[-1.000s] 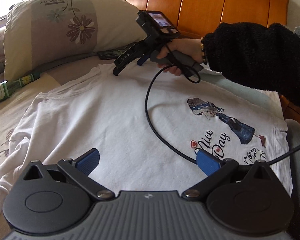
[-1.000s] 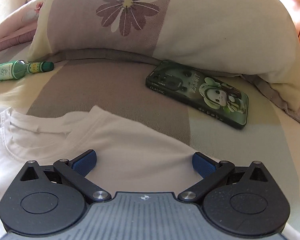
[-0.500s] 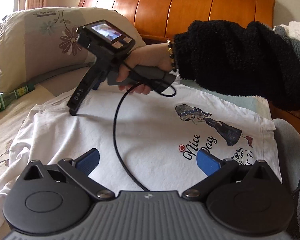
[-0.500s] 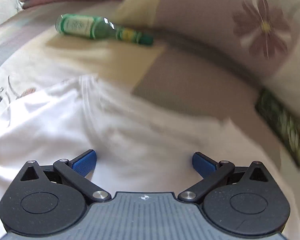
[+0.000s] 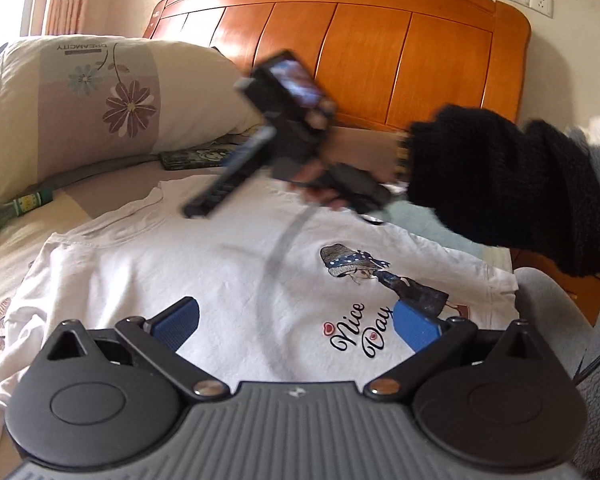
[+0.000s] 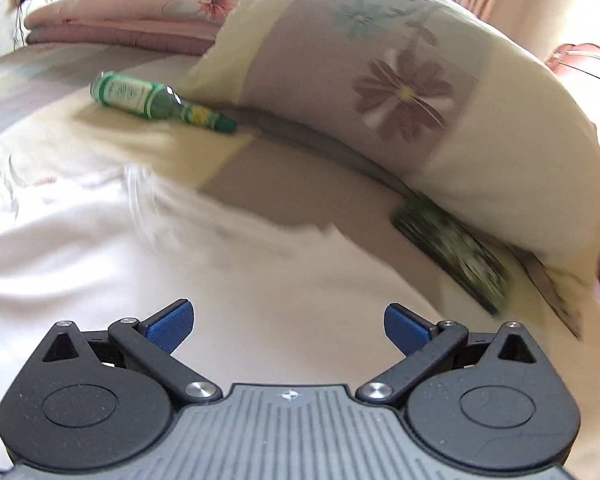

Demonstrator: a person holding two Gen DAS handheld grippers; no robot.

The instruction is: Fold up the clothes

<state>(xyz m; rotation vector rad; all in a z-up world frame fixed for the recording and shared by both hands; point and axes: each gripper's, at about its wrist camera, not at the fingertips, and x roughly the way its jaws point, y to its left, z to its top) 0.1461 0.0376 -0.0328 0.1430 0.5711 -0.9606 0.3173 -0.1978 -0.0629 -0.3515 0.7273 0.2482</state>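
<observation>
Lifted off the collar it pressed half a second ago, the right gripper (image 5: pixel 204 206), blurred in the left camera, hovers above the white printed cotton T-shirt (image 5: pixel 220 280), spread flat on the bed. Nearest the lens, the left gripper (image 5: pixel 296 328) hangs over the shirt's chest, blue-padded jaws wide apart and empty; the right's jaws equally open. Beyond lie a green glass bottle (image 6: pixel 156 102), a flowered pillow (image 6: pixel 400 92) and an orange wooden headboard (image 5: pixel 360 44).
</observation>
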